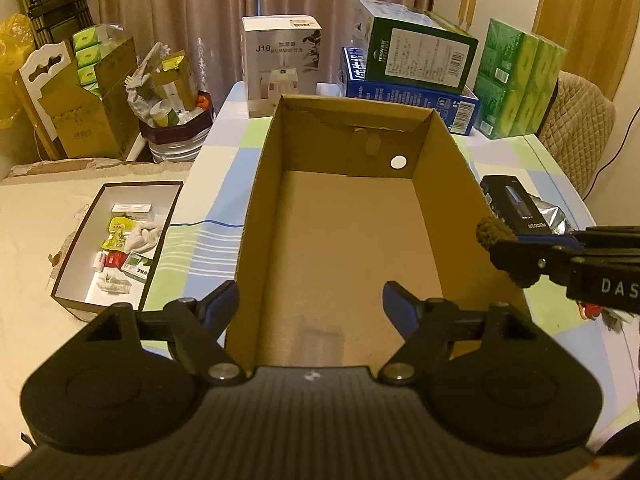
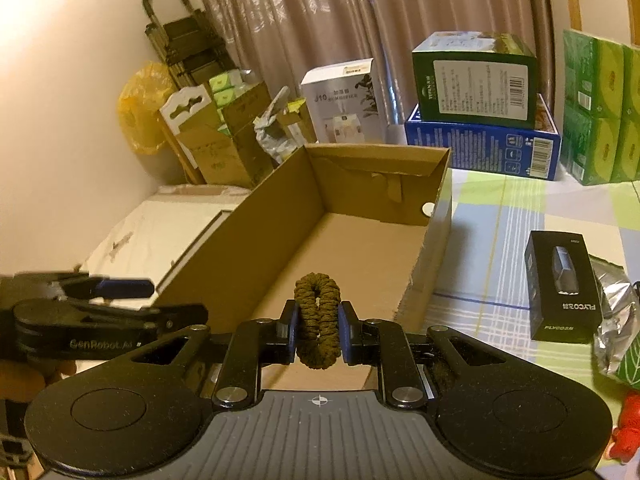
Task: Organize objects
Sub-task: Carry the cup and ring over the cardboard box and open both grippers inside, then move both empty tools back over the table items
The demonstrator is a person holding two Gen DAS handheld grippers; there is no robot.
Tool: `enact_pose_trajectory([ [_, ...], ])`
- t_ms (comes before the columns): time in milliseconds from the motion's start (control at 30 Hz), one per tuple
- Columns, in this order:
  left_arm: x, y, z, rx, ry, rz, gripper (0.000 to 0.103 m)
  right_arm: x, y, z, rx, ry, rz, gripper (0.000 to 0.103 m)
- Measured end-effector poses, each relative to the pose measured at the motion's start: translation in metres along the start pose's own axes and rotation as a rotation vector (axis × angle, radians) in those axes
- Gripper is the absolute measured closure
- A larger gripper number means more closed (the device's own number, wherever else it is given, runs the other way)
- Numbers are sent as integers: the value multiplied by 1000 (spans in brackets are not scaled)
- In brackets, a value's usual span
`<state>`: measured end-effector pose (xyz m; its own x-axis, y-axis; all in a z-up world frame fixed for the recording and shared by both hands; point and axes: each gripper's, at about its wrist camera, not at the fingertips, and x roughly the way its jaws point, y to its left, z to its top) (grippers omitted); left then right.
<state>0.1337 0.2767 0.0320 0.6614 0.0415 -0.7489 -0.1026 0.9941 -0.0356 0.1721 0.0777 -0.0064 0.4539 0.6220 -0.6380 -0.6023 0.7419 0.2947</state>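
Note:
An open cardboard box (image 1: 256, 184) stands empty in the middle of the table; it also shows in the right wrist view (image 2: 280, 200). My right gripper (image 2: 318, 326) is shut on a dark olive braided scrunchie (image 2: 318, 320) and holds it above the box's near right edge. In the left wrist view the scrunchie (image 1: 502, 246) and right gripper (image 1: 516, 256) come in from the right over the box's right wall. My left gripper (image 1: 310, 308) is open and empty over the box's near end.
A black FLYCO box (image 2: 560, 284) and a silver foil bag (image 2: 616, 320) lie right of the cardboard box. A white tray of small items (image 1: 76, 240) sits to the left. A humidifier box (image 1: 280, 64), stacked green and blue boxes (image 1: 412, 72) and tissue packs (image 1: 520, 80) stand behind.

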Motion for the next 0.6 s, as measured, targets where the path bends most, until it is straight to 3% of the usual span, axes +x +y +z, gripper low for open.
enact_pose_trajectory([
  [33, -1, 1, 0, -2, -2, -2, 28, 0, -1, 1, 12, -6, 5, 65],
  [67, -2, 2, -1, -3, -3, -3, 28, 0, -3, 2, 24, -11, 7, 43],
  [100, -2, 2, -1, -4, -3, -2, 28, 0, -4, 3, 38, -21, 11, 32],
  [600, -20, -5, -12, -33, -27, -8, 28, -50, -16, 0, 64, -108, -17, 31],
])
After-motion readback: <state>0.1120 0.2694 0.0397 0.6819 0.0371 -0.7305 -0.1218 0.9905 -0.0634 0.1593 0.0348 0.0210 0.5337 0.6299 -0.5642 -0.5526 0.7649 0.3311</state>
